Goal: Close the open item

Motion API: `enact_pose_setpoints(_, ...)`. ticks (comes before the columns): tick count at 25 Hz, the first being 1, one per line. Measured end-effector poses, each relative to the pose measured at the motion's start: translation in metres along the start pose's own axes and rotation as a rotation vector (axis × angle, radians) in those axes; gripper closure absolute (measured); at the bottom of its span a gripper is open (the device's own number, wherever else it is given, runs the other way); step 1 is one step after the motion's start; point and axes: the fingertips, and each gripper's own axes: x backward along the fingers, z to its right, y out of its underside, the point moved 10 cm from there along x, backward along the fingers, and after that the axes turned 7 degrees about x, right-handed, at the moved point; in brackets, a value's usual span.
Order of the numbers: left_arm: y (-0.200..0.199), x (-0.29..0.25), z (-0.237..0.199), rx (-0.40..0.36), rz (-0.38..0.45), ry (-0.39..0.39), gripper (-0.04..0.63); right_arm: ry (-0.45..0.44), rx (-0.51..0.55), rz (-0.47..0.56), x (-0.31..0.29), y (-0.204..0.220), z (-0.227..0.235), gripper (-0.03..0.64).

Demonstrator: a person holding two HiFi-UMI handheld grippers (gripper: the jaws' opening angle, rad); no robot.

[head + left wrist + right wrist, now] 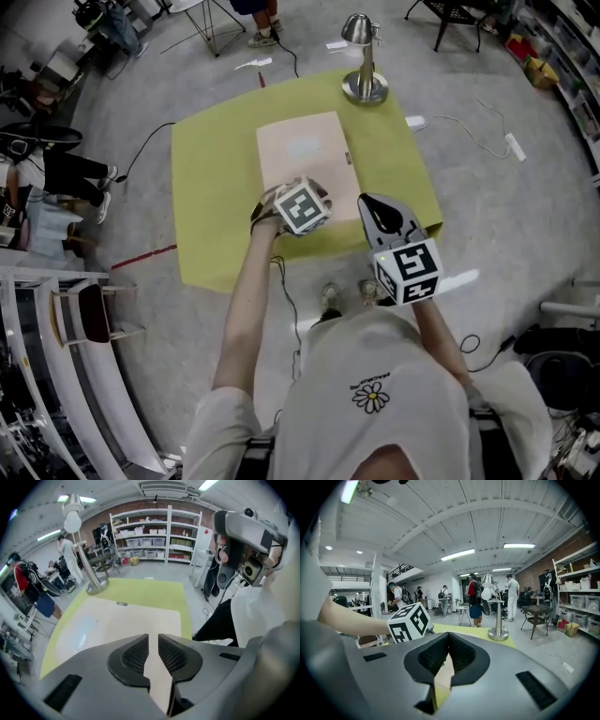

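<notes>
Beige flat item (305, 155) lies on the yellow-green table (216, 187), cover down flat, looks closed. It sits just on the person's side of the lamp (364, 84) and a bit left of it. The long side runs away from the lamp. There is a small dark tag (122, 603) on the edge nearest the lamp and a pale bluish patch on the cover.

Left claw (153, 641): released. The jaws stand a narrow slit apart with nothing between them, only the beige cover showing through the gap. It hangs over the item's edge farthest from the lamp, pointing toward the lamp. I can't tell whether it touches the cover.

Right claw (449, 639): clenched, pad tips meeting, nothing held. Beige and yellow-green show through the gap under the tips. It is farther from the lamp than the left claw, at the table corner on the person's right, and also aimed lampward. The left claw's marker cube (408, 623) shows just to its left.

The lamp stands upright on its round base at the table's far edge. A white cable with a block (514, 145) lies on the floor, right of the lamp and well apart from it. Shelving (154, 536) and standing people are beyond the lamp.
</notes>
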Motion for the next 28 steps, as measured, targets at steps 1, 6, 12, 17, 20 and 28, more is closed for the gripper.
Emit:
enact_pose_setpoints(1,-0.003,0.008,-0.002,-0.009,0.026,-0.044,0.532,0.002,-0.001,0.009,-0.002,-0.002,0.001,0.606)
enact_pose_setpoints(6,-0.022,0.064,-0.004,0.025,0.303,-0.271,0.561,0.033,-0.004,0.059,-0.008,-0.007,0.005,0.606)
enact_pose_setpoints(12,-0.017,0.128,0.020,0.178,0.702,-0.526,0.577,0.047,0.007,0.122,-0.016,-0.018,0.004,0.606)
enact_pose_setpoints(17,0.008,0.156,0.060,0.353,0.937,-0.788,0.580,0.045,0.053,0.171,-0.019,-0.025,-0.004,0.606)
enact_pose_setpoints(20,0.024,0.158,0.078,0.441,1.035,-0.944,0.580,0.043,0.073,0.184,-0.020,-0.027,-0.007,0.606)
enact_pose_setpoints(28,0.047,0.147,0.087,0.543,1.046,-1.024,0.580,0.076,0.085,0.180,-0.018,-0.024,-0.009,0.606)
